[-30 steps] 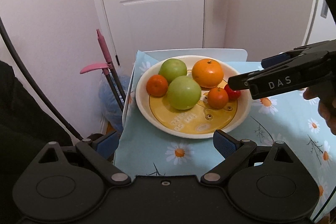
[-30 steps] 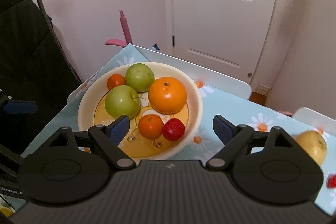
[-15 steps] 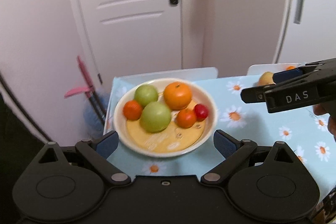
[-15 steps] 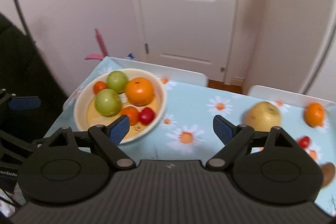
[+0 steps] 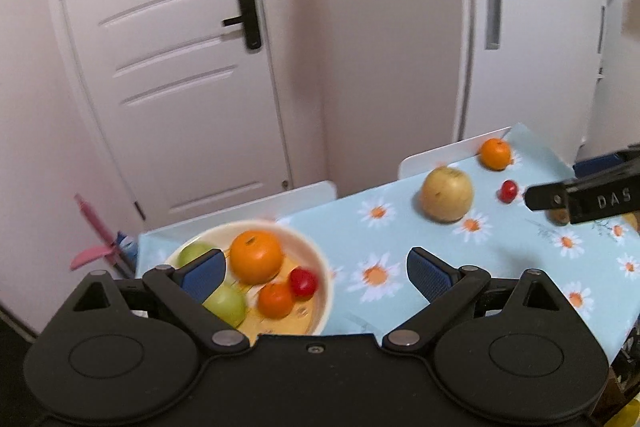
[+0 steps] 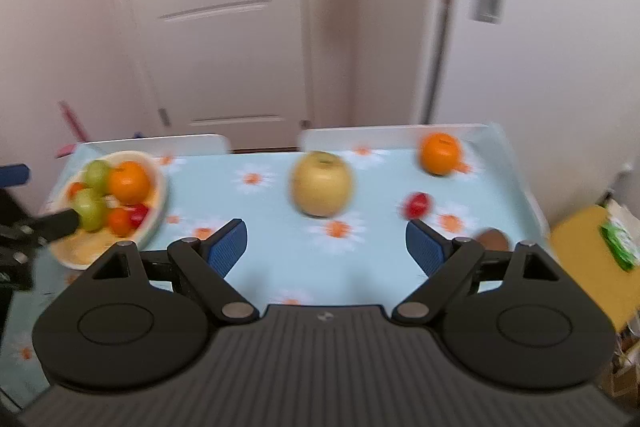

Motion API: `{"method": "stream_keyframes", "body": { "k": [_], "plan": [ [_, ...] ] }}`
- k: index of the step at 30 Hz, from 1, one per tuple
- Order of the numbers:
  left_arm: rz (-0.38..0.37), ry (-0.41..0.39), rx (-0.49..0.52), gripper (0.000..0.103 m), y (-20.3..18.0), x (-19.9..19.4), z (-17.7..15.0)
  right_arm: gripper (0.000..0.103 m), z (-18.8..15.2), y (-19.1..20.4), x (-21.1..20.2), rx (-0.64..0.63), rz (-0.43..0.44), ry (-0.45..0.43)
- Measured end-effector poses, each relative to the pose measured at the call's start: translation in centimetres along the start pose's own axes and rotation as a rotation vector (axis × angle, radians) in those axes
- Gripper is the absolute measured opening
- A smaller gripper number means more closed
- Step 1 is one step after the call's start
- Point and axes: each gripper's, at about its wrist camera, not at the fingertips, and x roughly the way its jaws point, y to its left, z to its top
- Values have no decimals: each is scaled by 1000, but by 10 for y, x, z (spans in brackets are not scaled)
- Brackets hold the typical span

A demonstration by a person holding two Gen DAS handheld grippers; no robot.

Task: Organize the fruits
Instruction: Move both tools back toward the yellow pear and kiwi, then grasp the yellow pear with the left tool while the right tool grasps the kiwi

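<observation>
A cream bowl (image 5: pixel 322 267) (image 6: pixel 158 203) at the table's left end holds two green apples, a large orange (image 5: pixel 256 257), small oranges and a red fruit. Loose on the daisy tablecloth lie a yellow pear (image 5: pixel 446 193) (image 6: pixel 322 183), an orange (image 5: pixel 496 153) (image 6: pixel 440 153), a small red fruit (image 5: pixel 508 191) (image 6: pixel 418 205) and a brown fruit (image 6: pixel 492 239). My left gripper (image 5: pixel 314 273) is open and empty, above the bowl's near side. My right gripper (image 6: pixel 326 241) is open and empty, near the pear and above the cloth; it also shows in the left wrist view (image 5: pixel 580 195).
The table (image 6: pixel 260 143) stands against a wall with a white door (image 5: pixel 168 67). White chair backs (image 5: pixel 304 193) stand behind it. A pink-handled tool (image 5: pixel 96 231) leans at the left. A yellow stool (image 6: pixel 588 259) with a green packet stands off the table's right end.
Both grippers have swung right and pulled back from the bowl. The bowl has shifted to the left of both views, and the loose pear, orange and red fruit have come into sight.
</observation>
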Motion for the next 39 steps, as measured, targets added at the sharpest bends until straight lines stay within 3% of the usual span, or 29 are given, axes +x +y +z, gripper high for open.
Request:
{"method": "stream_keyframes", "body": {
  "k": [8, 20, 31, 39],
  "plan": [
    [-55, 9, 49, 99, -49, 34, 28, 102, -12, -65, 10, 83, -111, 27],
    [-129, 77, 139, 99, -123, 117, 67, 102, -16, -128, 53, 161, -117, 91],
    [-125, 162, 188, 99, -152, 198, 70, 101, -23, -136, 98, 199, -106, 159],
    [-132, 234, 190, 87, -153, 229, 62, 98, -27, -136, 118, 220, -121, 189]
  ]
}}
